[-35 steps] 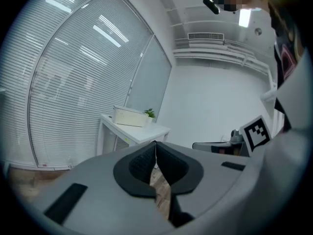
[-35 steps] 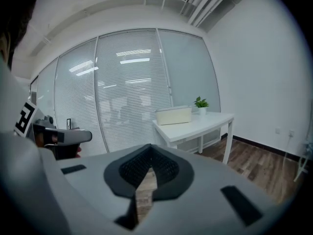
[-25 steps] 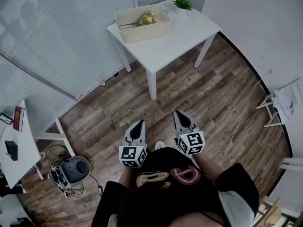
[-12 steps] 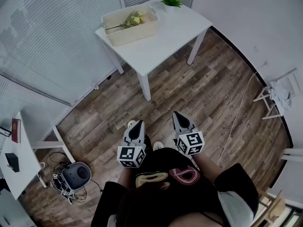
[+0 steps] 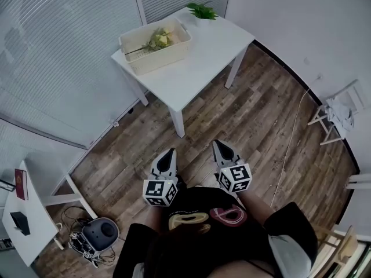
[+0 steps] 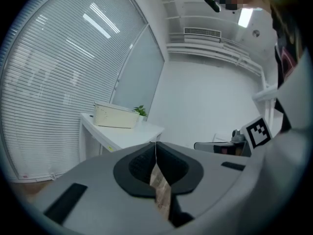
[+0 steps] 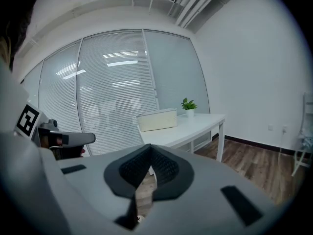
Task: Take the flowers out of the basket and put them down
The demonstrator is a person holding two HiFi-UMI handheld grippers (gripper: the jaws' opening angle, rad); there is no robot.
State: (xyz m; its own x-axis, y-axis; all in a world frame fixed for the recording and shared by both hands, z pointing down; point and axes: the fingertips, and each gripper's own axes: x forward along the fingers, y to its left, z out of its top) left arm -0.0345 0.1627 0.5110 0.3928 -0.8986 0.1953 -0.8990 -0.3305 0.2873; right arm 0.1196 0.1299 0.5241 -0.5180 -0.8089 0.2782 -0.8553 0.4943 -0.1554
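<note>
Left gripper [image 5: 168, 154] and right gripper [image 5: 222, 146] held low, side by side, close to the person's torso [image 5: 214, 236], tips pointing forward over the wood floor [image 5: 249, 114], both pairs of jaws pressed together with nothing between them, flowers [image 5: 157, 38] lying in the basket [image 5: 156, 61] on the white table [image 5: 203, 57], well apart from both grippers.

Open floor [image 5: 243, 126] runs clear up to the counter [image 5: 203, 57]. The counter's near half is bare. The basket [image 5: 165, 57] and plant [image 5: 201, 10] crowd its far side, close against the blinds [image 5: 58, 57]. A rack [image 5: 336, 112] stands well to the right.
</note>
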